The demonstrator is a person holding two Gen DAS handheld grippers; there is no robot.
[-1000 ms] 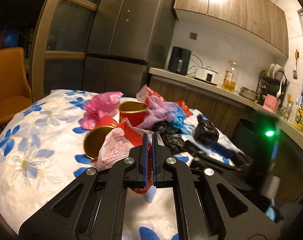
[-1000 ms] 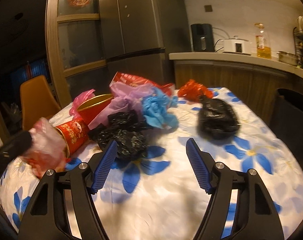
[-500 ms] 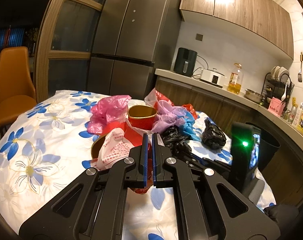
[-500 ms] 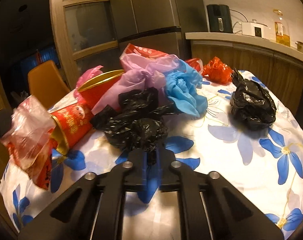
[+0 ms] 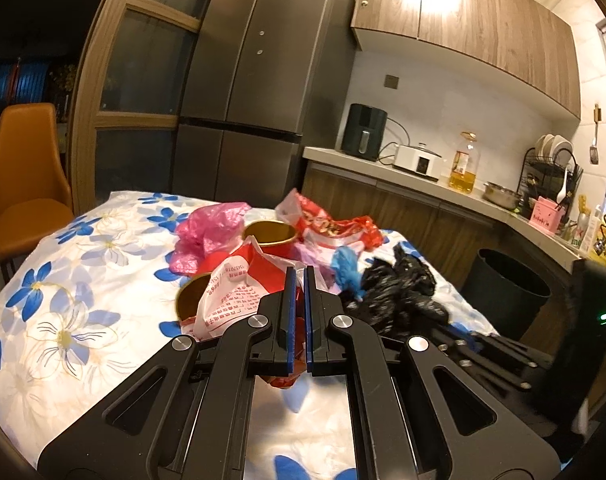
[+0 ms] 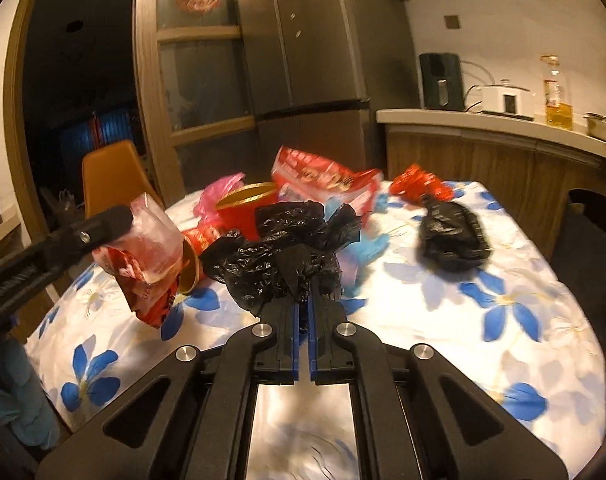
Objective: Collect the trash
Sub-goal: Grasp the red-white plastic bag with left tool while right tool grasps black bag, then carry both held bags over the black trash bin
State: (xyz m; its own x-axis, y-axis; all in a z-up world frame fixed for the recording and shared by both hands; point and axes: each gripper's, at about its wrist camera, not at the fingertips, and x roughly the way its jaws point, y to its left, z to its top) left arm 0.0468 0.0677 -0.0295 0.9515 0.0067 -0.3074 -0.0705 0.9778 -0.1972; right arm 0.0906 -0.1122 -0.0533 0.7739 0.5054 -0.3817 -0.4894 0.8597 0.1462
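Left claw clamping one red-white bag, right claw clamping one black bag, second black bag on table

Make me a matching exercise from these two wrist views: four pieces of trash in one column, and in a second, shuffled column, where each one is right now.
Things:
1. crumpled black bag
2. white and red printed bag
3. tied black bag
4. gold-rimmed red cup

Places:
A. lying alone on the floral tablecloth
B. clamped in the right gripper
C. standing upright in the pile
D. clamped in the left gripper

Pairs: 1-B, 2-D, 3-A, 4-C
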